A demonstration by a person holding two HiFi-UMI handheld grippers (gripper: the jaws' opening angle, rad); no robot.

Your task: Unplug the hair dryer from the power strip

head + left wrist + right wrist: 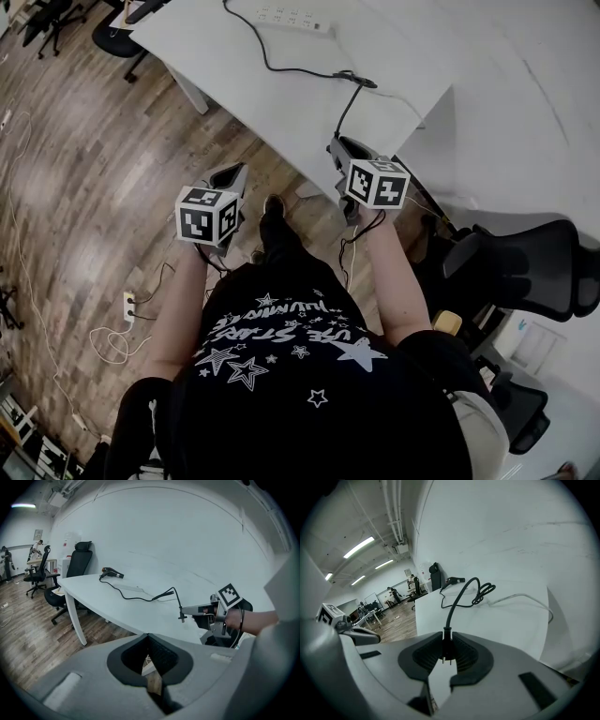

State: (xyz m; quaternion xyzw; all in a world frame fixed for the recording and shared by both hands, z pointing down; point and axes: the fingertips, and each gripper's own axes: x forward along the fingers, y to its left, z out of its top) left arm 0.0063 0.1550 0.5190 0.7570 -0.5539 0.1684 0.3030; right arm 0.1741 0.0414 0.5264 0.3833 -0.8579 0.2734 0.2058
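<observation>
My right gripper (339, 146) is shut on the black plug (446, 647), whose two prongs point back at the camera, free of any socket. Its black cord (349, 105) rises from the jaws onto the white table (422, 56) and runs to the black hair dryer (111, 573) at the far end. The white power strip (295, 21) lies on the table, well away from the plug. In the left gripper view the right gripper (187, 612) holds the plug (182, 617) beside the table's edge. My left gripper (234, 174) hangs over the floor, shut, nothing between its pads.
A black office chair (525, 262) stands at my right, beside the table. More chairs (79, 559) stand past the table's far end. A floor socket with a loose white cable (127, 305) lies on the wooden floor at my left. A thin white cable (525, 598) crosses the tabletop.
</observation>
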